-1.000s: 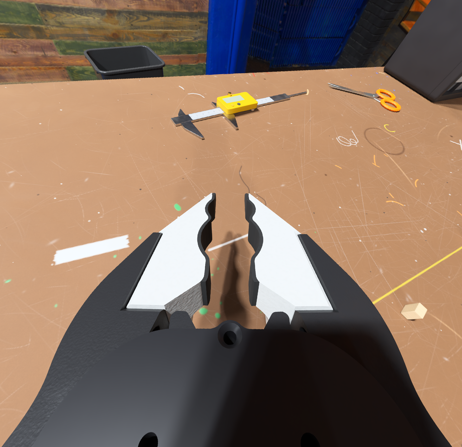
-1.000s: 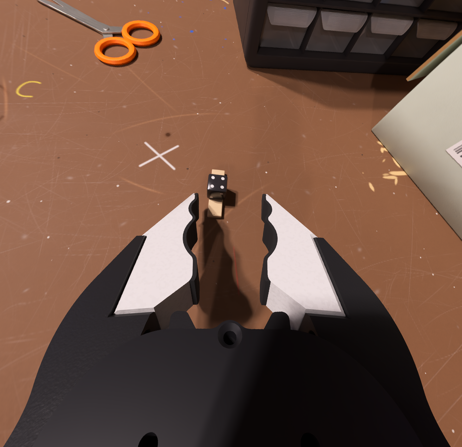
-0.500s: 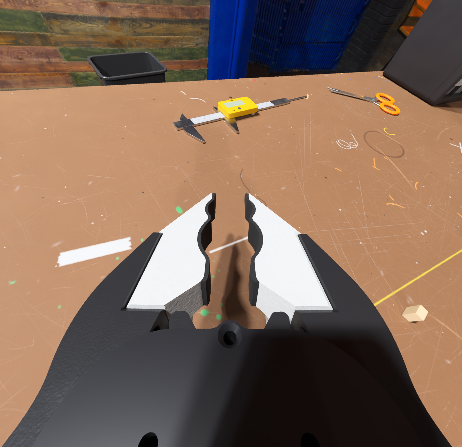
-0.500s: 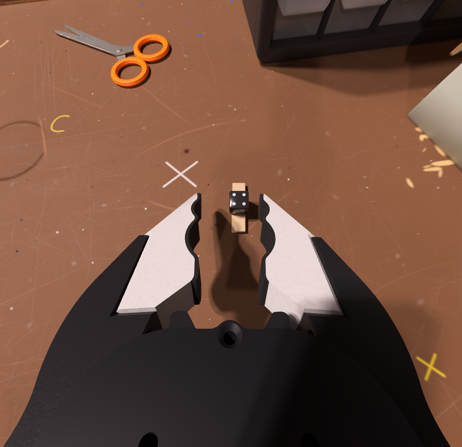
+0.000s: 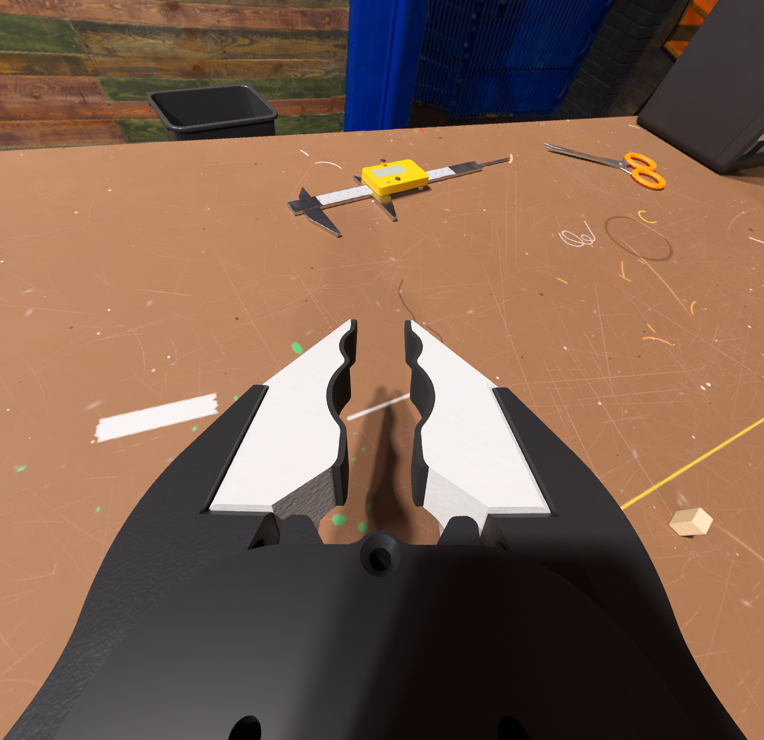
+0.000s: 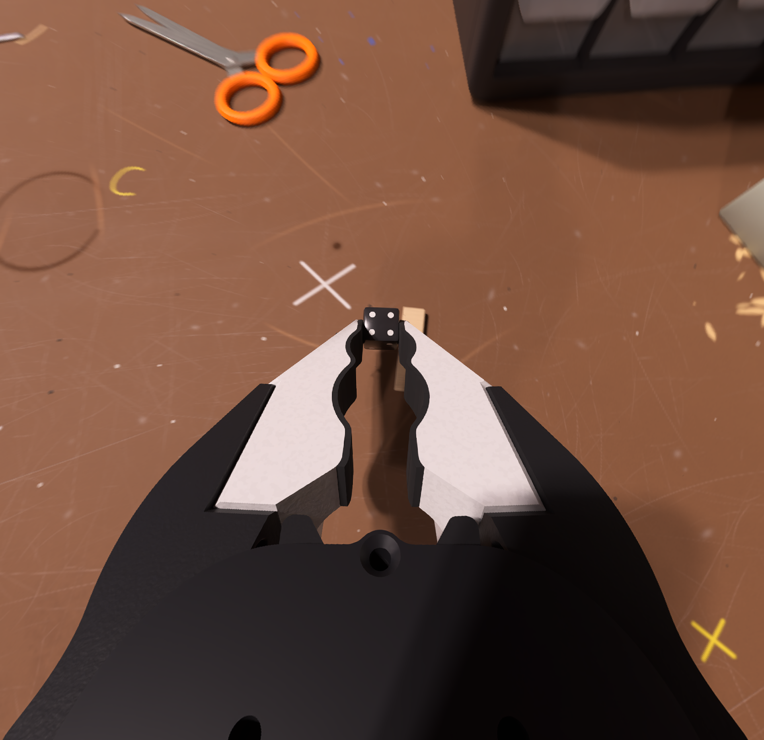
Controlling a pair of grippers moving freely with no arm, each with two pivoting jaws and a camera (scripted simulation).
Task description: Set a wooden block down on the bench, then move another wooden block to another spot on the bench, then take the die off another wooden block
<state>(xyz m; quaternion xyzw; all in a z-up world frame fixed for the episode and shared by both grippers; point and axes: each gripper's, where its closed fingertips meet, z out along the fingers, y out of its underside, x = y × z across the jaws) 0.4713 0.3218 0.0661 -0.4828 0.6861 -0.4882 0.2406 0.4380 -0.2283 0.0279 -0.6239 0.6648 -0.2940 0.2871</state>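
In the right wrist view my right gripper [image 6: 380,327] is shut on the black die [image 6: 381,324], held at the fingertips. The light wooden block [image 6: 413,318] that carried it lies on the brown bench just right of the die, partly hidden behind my right finger [image 6: 446,389]. I cannot tell whether the die still touches the block. In the left wrist view my left gripper [image 5: 380,327] is slightly open and empty above the bench. Another small wooden block [image 5: 690,521] lies on the bench to its lower right.
Orange-handled scissors [image 6: 248,66] lie far left of the die and also show in the left wrist view [image 5: 636,168]. A dark drawer cabinet [image 6: 620,37] stands at the far right. A yellow caliper [image 5: 392,182] lies ahead of the left gripper, with a black bin [image 5: 211,112] beyond the bench edge.
My right gripper moved forward over the die and closed on it; the die now sits left of the block instead of on its middle. The left gripper has barely moved.
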